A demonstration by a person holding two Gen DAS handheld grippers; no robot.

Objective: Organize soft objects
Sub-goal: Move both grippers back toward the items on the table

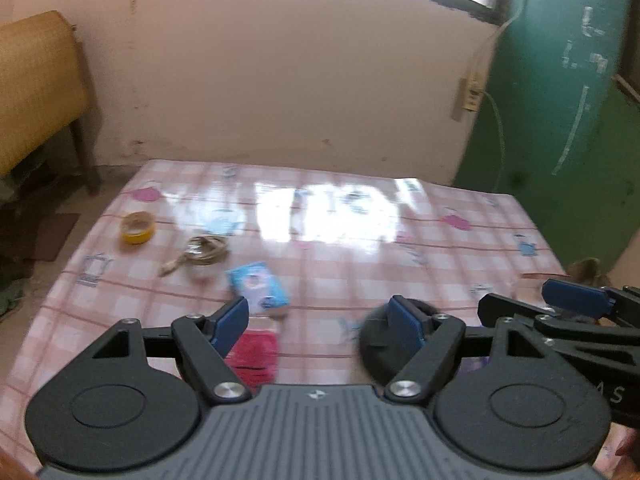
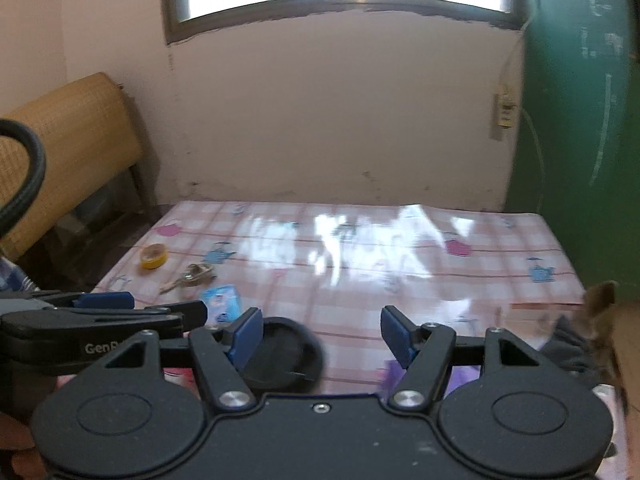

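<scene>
Left wrist view: the left hand-held gripper (image 1: 320,322) hangs over the tabletop (image 1: 440,248) with its blue pads spread wide, nothing between them. Just past the left pad lies a red soft cloth (image 1: 256,354), and touching its far edge is a light blue packet (image 1: 259,285). A black round disc (image 1: 384,348) sits right by the right pad. Farther back on the left: a yellow tape roll (image 1: 138,228) and a bunch of keys (image 1: 204,251). The right hand-held gripper (image 1: 576,300) pokes in from the right edge.

Right wrist view: the right hand-held gripper (image 2: 322,334) is also spread wide and empty, above the checkered tabletop (image 2: 400,280). A purple soft thing (image 2: 390,376) peeks out by the right pad, too blurry to name for sure. The black round disc (image 2: 280,354) lies by the left pad, and a grey cloth (image 2: 568,348) is bunched at the right edge.
</scene>
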